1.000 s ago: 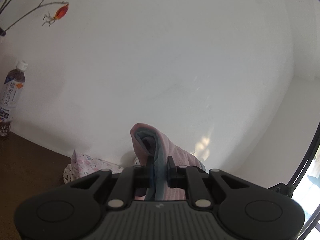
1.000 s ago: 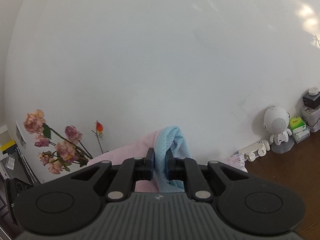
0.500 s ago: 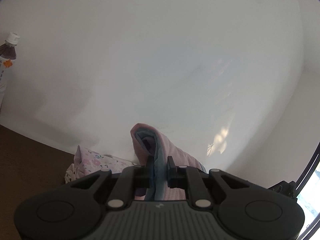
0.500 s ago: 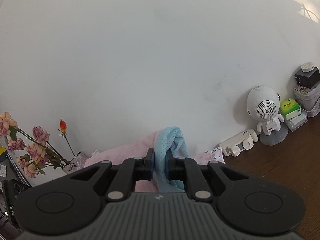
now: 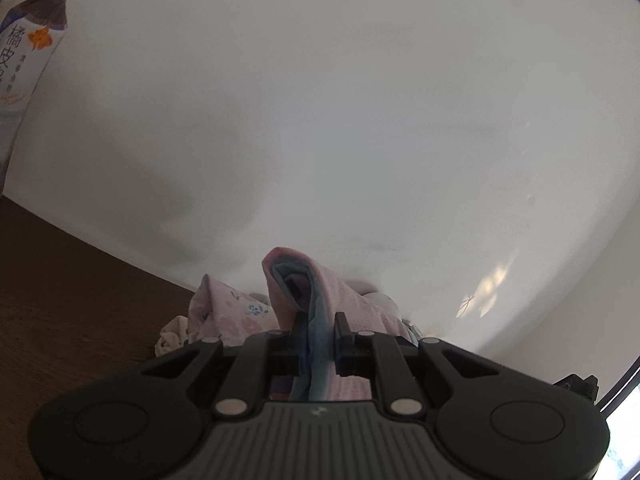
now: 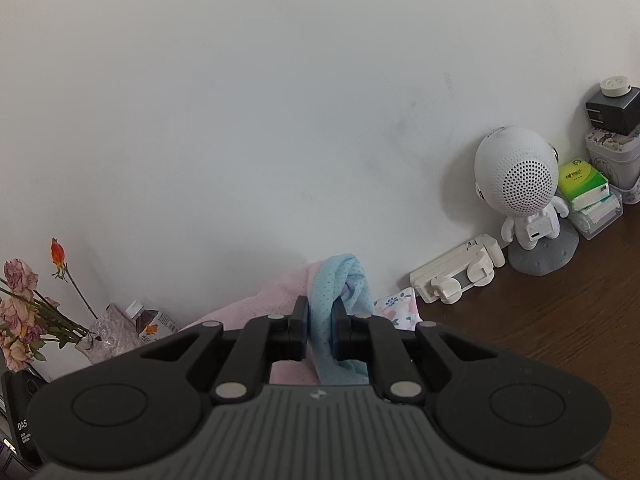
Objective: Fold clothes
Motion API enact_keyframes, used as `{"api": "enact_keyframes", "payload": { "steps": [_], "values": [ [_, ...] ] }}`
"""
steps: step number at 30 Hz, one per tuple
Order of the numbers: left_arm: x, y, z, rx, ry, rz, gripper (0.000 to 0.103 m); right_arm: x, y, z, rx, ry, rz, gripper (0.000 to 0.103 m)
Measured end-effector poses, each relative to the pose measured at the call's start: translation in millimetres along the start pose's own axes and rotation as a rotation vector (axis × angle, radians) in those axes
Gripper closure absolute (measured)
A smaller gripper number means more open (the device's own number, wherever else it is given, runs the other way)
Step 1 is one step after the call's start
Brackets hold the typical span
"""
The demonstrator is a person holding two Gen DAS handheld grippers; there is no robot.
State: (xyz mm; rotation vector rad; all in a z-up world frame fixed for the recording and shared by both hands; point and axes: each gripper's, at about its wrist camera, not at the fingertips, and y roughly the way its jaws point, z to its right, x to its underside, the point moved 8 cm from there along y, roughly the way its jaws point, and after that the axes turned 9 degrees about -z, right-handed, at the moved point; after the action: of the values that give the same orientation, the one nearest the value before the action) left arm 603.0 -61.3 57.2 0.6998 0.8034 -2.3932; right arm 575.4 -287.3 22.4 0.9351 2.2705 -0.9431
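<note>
A pink and light-blue mesh garment point(image 5: 348, 300) is pinched at one edge by my left gripper point(image 5: 319, 330), which is shut on it; the cloth bunches up above the fingers. In the right wrist view the same garment point(image 6: 340, 280) shows its blue dotted side, and my right gripper point(image 6: 321, 322) is shut on that fold, pink cloth trailing to the left. Both grippers are low over the dark wooden table point(image 6: 540, 320), facing the white wall. A floral pink cloth point(image 5: 228, 312) lies crumpled just beyond the left gripper and peeks out beside the right one as floral cloth point(image 6: 396, 308).
A drink bottle point(image 5: 28, 52) stands at the far left by the wall. A white robot-shaped speaker point(image 6: 520, 188), a white phone holder point(image 6: 456, 276), tissue packs point(image 6: 584, 188) and a tin stand at the right. A vase of dried flowers point(image 6: 24, 312) stands at the left.
Both grippers have dropped lower and closer to the wall with the garment still held; the bottle, speaker and table now loom larger, and the floral cloth is nearer.
</note>
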Motion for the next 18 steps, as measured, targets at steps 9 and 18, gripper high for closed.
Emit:
{"api": "enact_keyframes", "payload": {
  "steps": [9,18],
  "values": [
    [-4,5,-17,-0.024,-0.029,-0.024,0.091,1,20,8,0.017,0.040,-0.029,0.093],
    [-10,-1,-34,-0.042,-0.072,-0.021,0.086,1,32,10,0.014,0.074,-0.053,0.088]
  ]
}}
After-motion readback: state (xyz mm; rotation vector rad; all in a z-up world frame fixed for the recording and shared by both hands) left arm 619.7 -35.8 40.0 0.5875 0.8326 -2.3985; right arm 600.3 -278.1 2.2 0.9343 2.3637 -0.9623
